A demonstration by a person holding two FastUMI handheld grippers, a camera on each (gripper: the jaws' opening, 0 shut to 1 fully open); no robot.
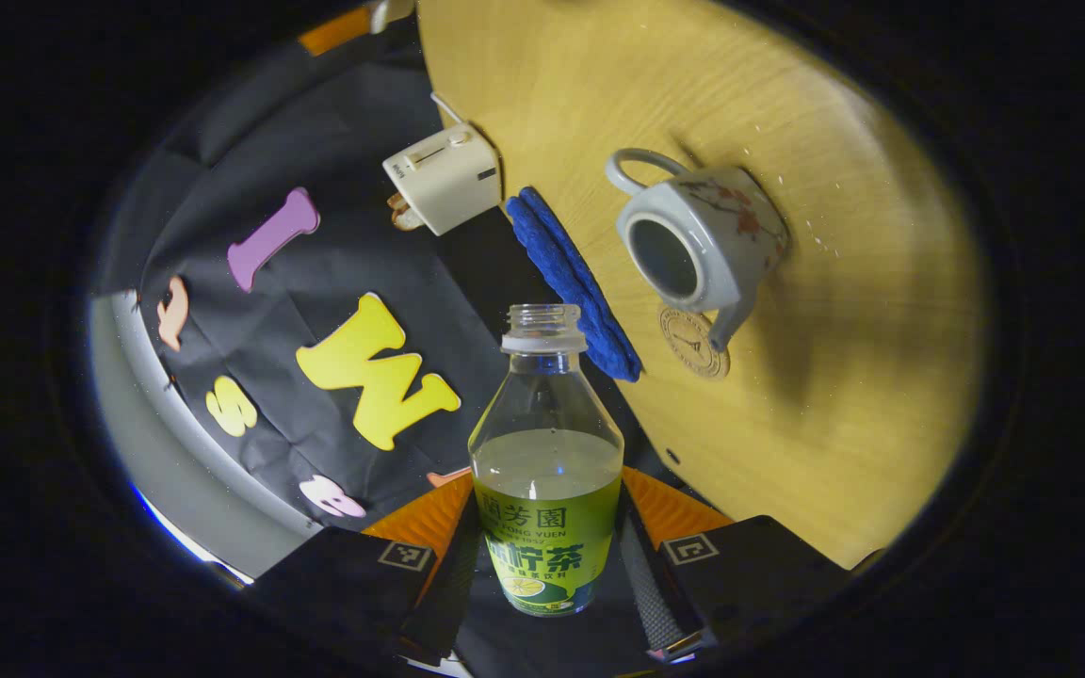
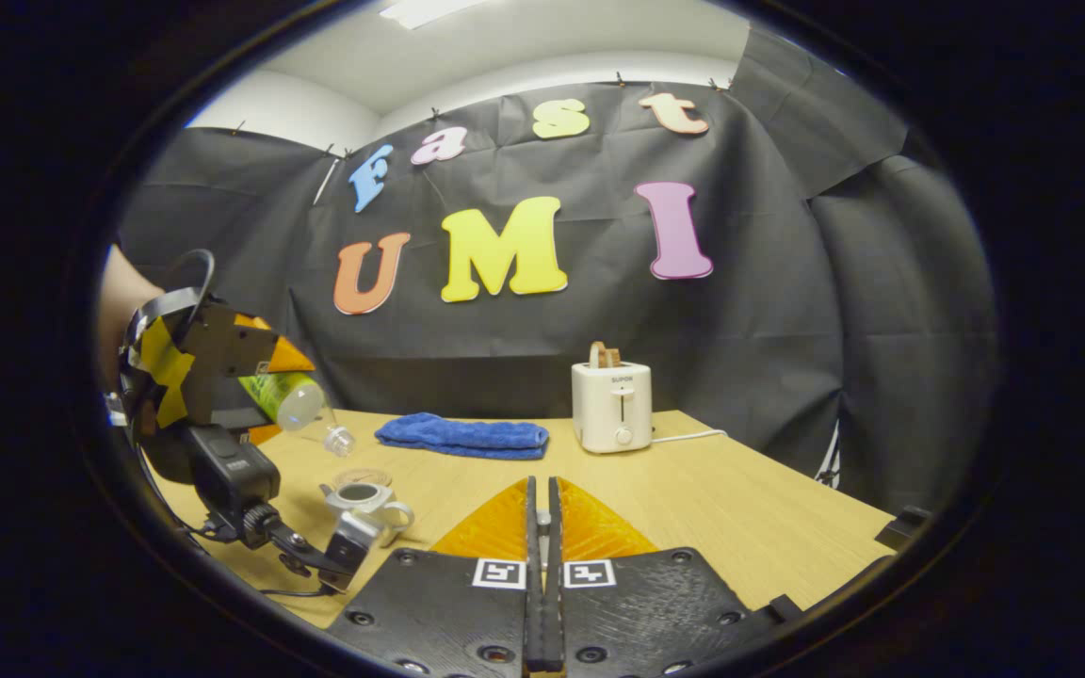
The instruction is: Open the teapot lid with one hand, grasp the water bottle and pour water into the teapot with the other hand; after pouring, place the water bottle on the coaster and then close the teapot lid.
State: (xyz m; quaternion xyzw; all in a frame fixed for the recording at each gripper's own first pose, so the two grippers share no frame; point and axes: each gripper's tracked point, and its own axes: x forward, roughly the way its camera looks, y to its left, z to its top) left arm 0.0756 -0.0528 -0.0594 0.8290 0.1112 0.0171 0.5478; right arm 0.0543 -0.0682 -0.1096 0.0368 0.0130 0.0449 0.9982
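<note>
My left gripper (image 1: 550,603) is shut on an uncapped water bottle (image 1: 547,471) with a green label, about half full of pale liquid. In the right gripper view a hand holds that left gripper (image 2: 271,395) at the left, above the table. The bottle (image 2: 296,400) is tilted there, its mouth pointing down and to the right. The grey teapot (image 1: 703,240) stands on the table with its mouth uncovered, and no stream runs into it. A round coaster (image 1: 693,344) lies by its spout. The teapot (image 2: 368,499) sits below the bottle's mouth. My right gripper (image 2: 542,565) is shut, fingers together, low over the table.
A folded blue cloth (image 2: 462,436) lies near the back of the wooden table (image 2: 740,508). A white toaster (image 2: 611,405) with its cord stands to the cloth's right. A black camera mount and cable hang under the left gripper near the teapot.
</note>
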